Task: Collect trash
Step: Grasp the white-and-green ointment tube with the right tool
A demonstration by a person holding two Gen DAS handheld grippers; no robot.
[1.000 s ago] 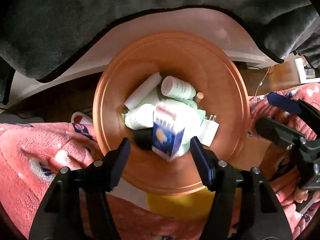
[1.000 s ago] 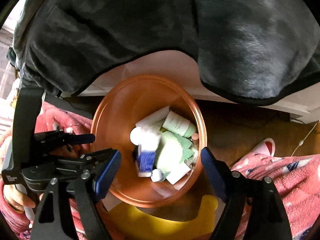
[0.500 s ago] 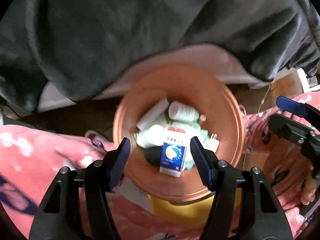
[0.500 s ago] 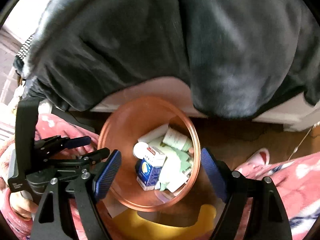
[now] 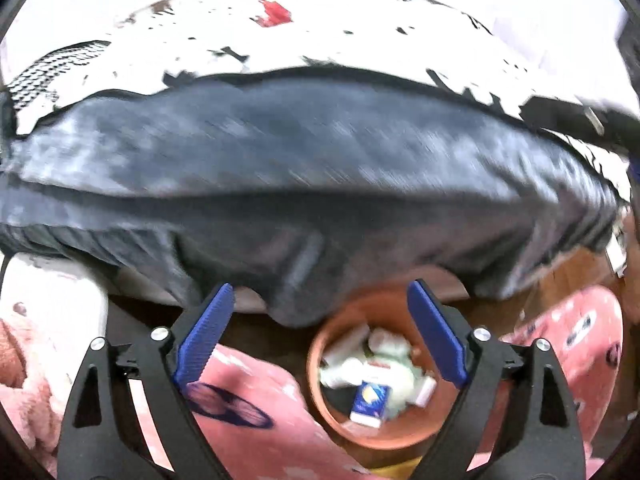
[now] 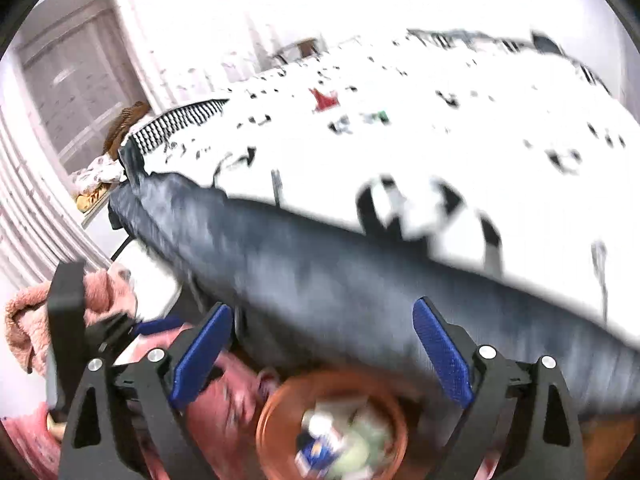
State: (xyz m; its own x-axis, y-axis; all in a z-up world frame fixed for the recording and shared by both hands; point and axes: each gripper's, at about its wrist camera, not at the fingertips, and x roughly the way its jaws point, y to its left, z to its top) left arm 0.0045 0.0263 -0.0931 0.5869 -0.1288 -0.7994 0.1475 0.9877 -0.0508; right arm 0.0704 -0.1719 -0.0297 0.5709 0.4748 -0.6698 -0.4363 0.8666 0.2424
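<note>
A: Where is the trash?

B: In the orange bin [image 5: 320,396], low and a little right of centre in the left wrist view. A blue and white box [image 5: 370,402] stands at the front of the heap, with pale green and white bottles [image 5: 352,340] behind it. All of it is blurred.

A: And the left gripper [image 5: 320,336]?

B: Its jaws are opening and already wide. Nothing is between the blue pads [image 5: 204,336]; the bin only shows through the gap, well below them.

A: Does the right wrist view agree?

B: Yes. The same orange bin [image 6: 272,420] sits at the bottom centre, and the blue box [image 6: 316,454] is a smear inside it. The right gripper [image 6: 324,354] is opening too, spread wide and holding nothing.

A: What fills the rest?

B: A dark grey blanket [image 5: 280,168] runs across the middle of the left view and hangs over the bin's far rim. Above it is a white bedspread with black marks [image 5: 320,32], badly overexposed. Pink fleece fabric [image 5: 248,392] lies in the lower left and lower right.

A: Anything at the left edge of the right view?

B: The other gripper's black frame [image 6: 66,320], with pink fleece behind it. I cannot tell its jaws from there.
</note>
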